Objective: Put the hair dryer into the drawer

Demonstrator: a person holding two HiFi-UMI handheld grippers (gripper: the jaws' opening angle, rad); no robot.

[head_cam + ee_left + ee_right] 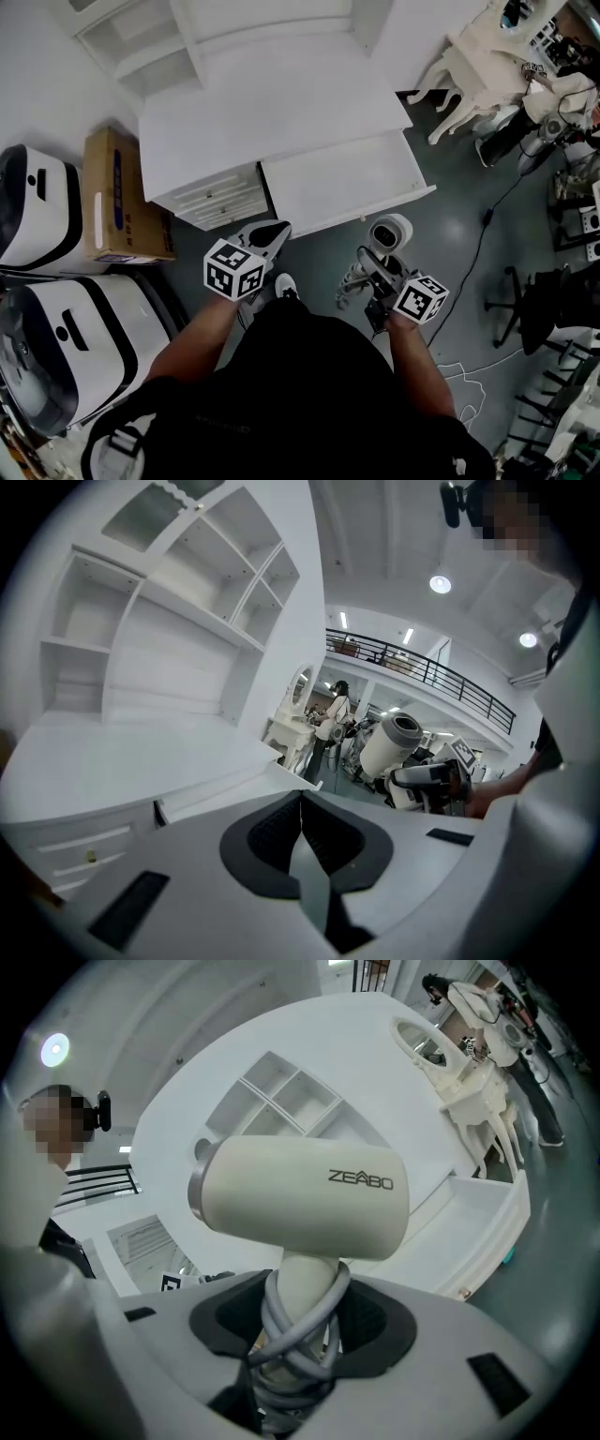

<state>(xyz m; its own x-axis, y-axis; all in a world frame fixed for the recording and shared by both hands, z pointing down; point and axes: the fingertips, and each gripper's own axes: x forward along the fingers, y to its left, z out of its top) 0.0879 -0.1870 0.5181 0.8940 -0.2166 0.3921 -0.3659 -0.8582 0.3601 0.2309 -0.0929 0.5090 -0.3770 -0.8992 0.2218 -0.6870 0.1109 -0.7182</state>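
Reference: the desk (272, 103). The shelf unit (141, 42) stands on its rear edge. The open drawer (347, 183) projects from its front, right of the closed drawers (220, 199). The cardboard box (117, 197) lies left of the desk; the hair dryer (389, 234) is before the open drawer.

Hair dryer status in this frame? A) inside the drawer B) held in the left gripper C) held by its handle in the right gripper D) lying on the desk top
C: the right gripper view shows the right gripper closed on the cord-wrapped handle of the hair dryer. In the head view it is short of the open drawer.
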